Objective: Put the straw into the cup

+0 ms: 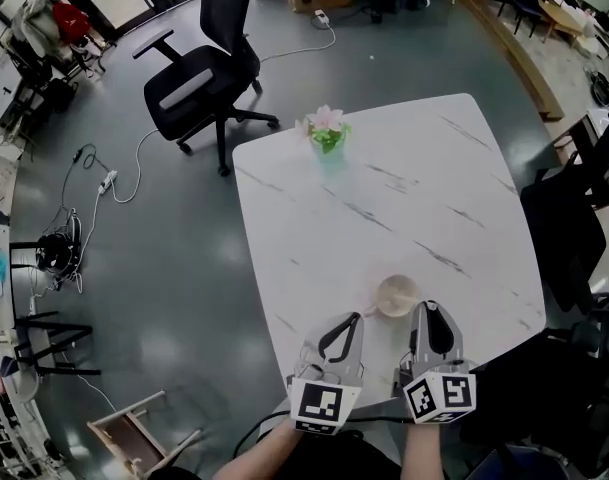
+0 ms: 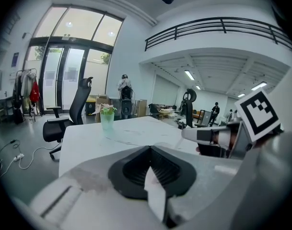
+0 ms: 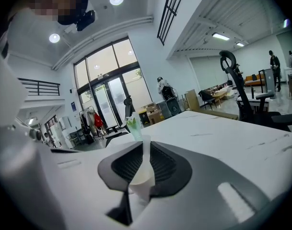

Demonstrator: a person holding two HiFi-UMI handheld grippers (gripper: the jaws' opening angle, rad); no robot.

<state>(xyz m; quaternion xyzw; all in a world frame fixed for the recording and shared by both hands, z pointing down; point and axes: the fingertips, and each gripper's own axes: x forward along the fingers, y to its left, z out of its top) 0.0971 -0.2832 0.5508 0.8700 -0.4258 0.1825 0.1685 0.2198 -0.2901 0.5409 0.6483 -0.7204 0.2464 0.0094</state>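
Observation:
A small white cup [image 1: 396, 295] is near the front edge of the white marble table [image 1: 404, 188]. My right gripper [image 1: 427, 306] is just behind it. In the right gripper view the cup [image 3: 141, 181] fills the gap between the dark pads, and the right gripper [image 3: 146, 145] is shut on it. My left gripper [image 1: 352, 318] is beside the cup on its left. It is shut on a thin white straw [image 2: 155, 195], which sticks out between the closed pads of the left gripper [image 2: 150, 150]. The right gripper [image 2: 217, 135] shows at the right of the left gripper view.
A pale green vase with pink flowers [image 1: 327, 133] stands at the table's far left corner. A black office chair [image 1: 209, 78] is on the floor beyond it, and a dark chair [image 1: 574, 228] is at the table's right. Cables lie on the grey floor at left.

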